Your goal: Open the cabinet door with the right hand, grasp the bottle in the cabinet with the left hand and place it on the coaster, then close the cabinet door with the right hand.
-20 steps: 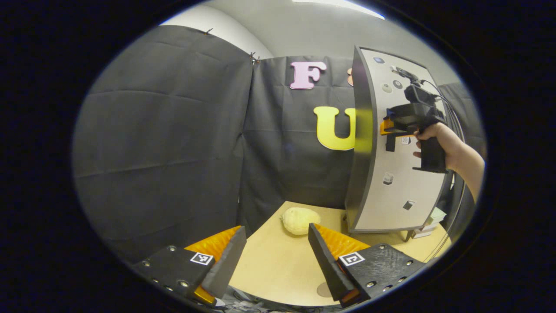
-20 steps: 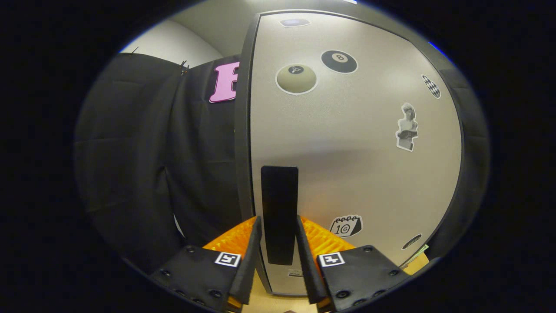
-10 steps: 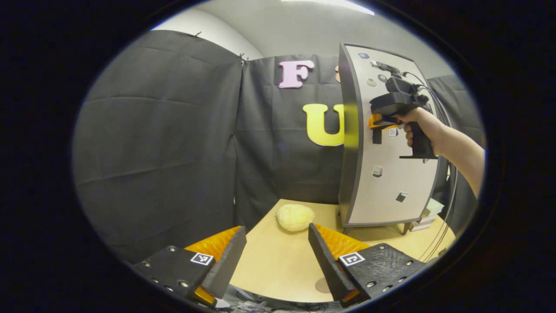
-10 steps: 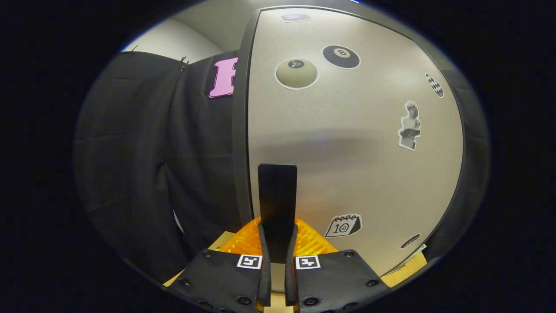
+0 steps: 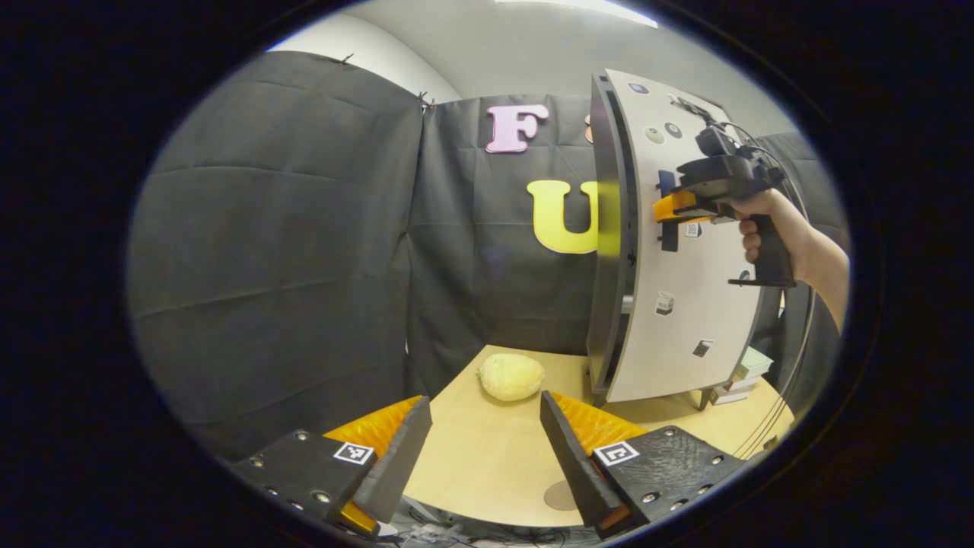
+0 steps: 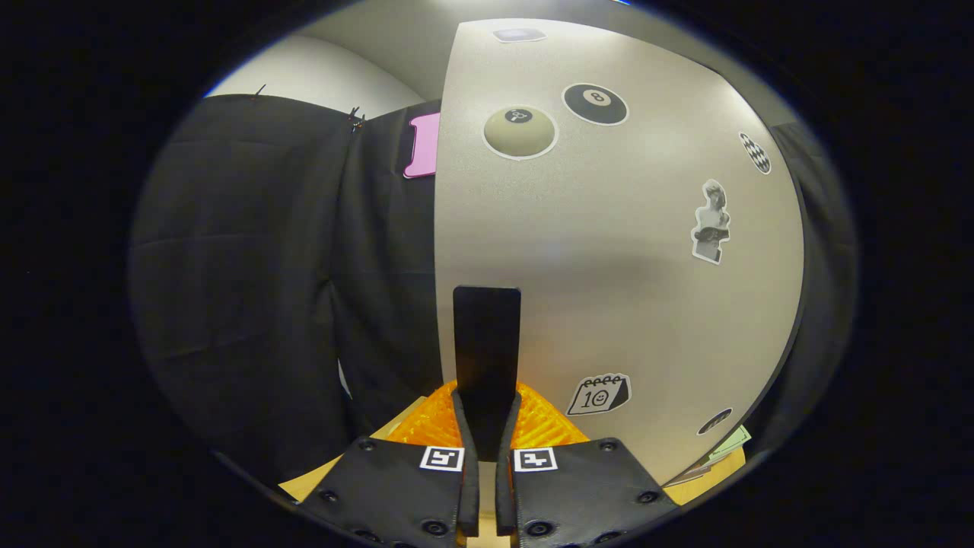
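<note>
Pale wood table point(image 5: 487, 464) lying beneath the left gripper point(image 5: 485, 449), fingers spread apart, gripping nothing. Beyond, cabinet door point(image 5: 685, 304) standing slightly ajar, right gripper point(image 5: 663, 215) clamping its handle point(image 5: 669, 236), a hand point(image 5: 768, 228) holding that gripper. Round coaster point(image 5: 561, 495) lying on the table near the front edge.

Seen from the right gripper view, right gripper point(image 6: 487, 457) pinching the dark handle point(image 6: 487, 342) on the grey cabinet door point(image 6: 624, 266).

Sticker-dotted grey cabinet door point(image 5: 689, 304), slightly ajar; round coaster point(image 5: 561, 495) on table.
</note>
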Available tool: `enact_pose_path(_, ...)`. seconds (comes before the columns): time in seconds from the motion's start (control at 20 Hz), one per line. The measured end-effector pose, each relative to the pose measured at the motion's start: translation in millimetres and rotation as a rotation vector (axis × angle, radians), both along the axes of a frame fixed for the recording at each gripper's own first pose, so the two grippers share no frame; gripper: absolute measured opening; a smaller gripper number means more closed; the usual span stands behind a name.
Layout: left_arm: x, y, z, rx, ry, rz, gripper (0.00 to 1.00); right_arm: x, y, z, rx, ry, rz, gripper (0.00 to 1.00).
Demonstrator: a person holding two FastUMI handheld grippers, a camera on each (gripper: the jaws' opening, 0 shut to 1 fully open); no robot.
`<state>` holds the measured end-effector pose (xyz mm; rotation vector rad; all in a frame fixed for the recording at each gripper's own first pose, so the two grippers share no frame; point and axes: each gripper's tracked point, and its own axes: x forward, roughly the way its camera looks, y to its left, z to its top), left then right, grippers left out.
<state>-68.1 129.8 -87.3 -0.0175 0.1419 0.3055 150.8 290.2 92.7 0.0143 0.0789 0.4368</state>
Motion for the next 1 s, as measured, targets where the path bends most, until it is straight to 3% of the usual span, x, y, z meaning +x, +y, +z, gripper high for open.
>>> enact_pose_path(0.45, 10, -18, 4, 0.019, 0.004, -0.028, 0.87, -44, -25, 0, 0.021, -0.008, 0.092, 0.1)
enact_pose_path(0.85, 19, -49, 4, 0.027, 0.006, -0.092, 0.87, -60, -51, -5, 0.057, 0.021, 0.093, 0.1)
enact_pose_path(1.0, 24, -58, 4, 0.017, 0.01, -0.117, 0.92, -67, -63, -6, 0.073, 0.023, 0.079, 0.1)
